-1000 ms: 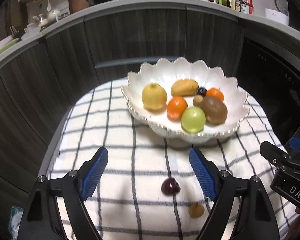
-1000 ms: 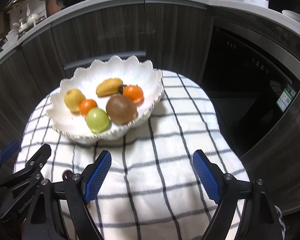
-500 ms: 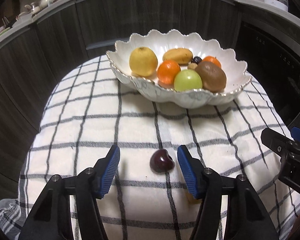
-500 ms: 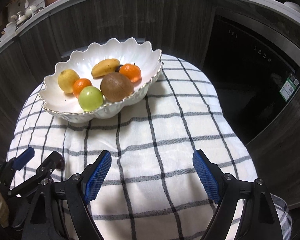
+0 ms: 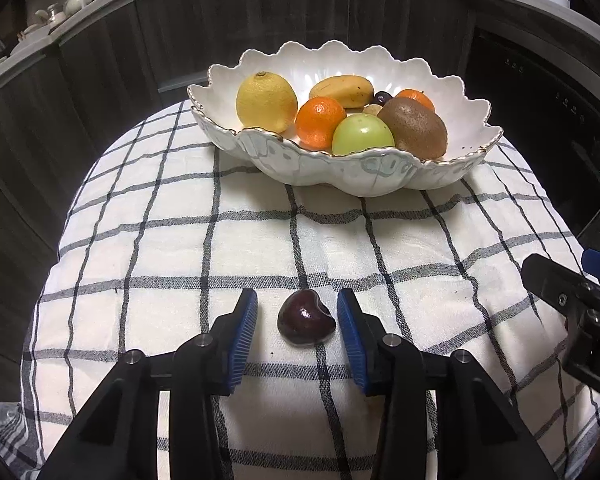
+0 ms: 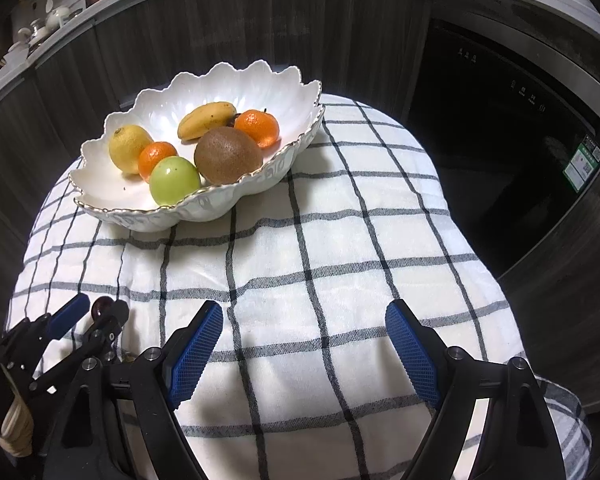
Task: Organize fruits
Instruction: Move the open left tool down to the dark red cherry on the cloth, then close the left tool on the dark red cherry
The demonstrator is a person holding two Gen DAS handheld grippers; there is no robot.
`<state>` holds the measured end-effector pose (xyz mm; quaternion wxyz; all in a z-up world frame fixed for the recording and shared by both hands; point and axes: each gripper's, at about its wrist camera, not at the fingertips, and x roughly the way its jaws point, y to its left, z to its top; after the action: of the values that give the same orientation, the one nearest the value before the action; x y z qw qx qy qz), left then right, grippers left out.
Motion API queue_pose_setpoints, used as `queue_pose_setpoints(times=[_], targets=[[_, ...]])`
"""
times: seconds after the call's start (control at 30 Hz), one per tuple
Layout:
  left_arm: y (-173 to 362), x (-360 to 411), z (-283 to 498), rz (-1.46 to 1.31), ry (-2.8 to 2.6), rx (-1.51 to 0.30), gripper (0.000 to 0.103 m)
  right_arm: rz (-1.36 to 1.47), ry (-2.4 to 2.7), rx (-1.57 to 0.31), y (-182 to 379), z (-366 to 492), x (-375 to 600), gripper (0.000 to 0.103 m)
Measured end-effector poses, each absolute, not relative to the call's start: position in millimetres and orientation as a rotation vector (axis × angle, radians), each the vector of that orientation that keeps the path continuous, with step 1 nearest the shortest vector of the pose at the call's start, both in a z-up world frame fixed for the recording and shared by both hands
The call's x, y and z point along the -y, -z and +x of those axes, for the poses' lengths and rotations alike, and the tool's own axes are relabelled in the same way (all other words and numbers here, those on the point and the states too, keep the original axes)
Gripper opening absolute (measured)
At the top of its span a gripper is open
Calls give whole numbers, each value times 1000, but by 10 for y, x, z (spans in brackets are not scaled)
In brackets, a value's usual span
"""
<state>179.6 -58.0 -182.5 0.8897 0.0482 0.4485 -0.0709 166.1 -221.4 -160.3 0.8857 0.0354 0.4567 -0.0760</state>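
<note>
Closing around the cherry (image 5: 305,323), the left gripper (image 5: 298,330) has dropped from above; its fingers flank the fruit without touching yet, so pickup looks imminent. Right gripper (image 6: 303,354) hangs spread, empty. The bowl (image 5: 363,176) holds a lemon (image 5: 266,101), 2 oranges, a kiwi (image 5: 413,128).

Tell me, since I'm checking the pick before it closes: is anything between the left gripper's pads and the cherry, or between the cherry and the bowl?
Nothing visible. The cherry lies between the left gripper's closing pads, only bare checked cloth around it. The stretch toward the bowl is clear cloth too.
</note>
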Motion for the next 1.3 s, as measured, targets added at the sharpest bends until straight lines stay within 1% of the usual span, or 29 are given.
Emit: queue_pose_setpoints(times=[0.07,0.2,0.63,1.03,1.3], targets=[[1826,575,1814,100,147,-928,39,71,156,-951,1610,1661,2203,84],[1841,577,1843,102,159,-930,28,67,153,-951,1615,1663,2195,84],[1707,456,1732,106,130,-914,28,84,129,-938,1573,1649,2156,84],[1586,105,1484,103,48,-915,28,48,22,-925,1516,1579,1829,84],[1647,-144,1251,110,-37,-922,28,-13,-93,-952,1604,1484,1487,84]])
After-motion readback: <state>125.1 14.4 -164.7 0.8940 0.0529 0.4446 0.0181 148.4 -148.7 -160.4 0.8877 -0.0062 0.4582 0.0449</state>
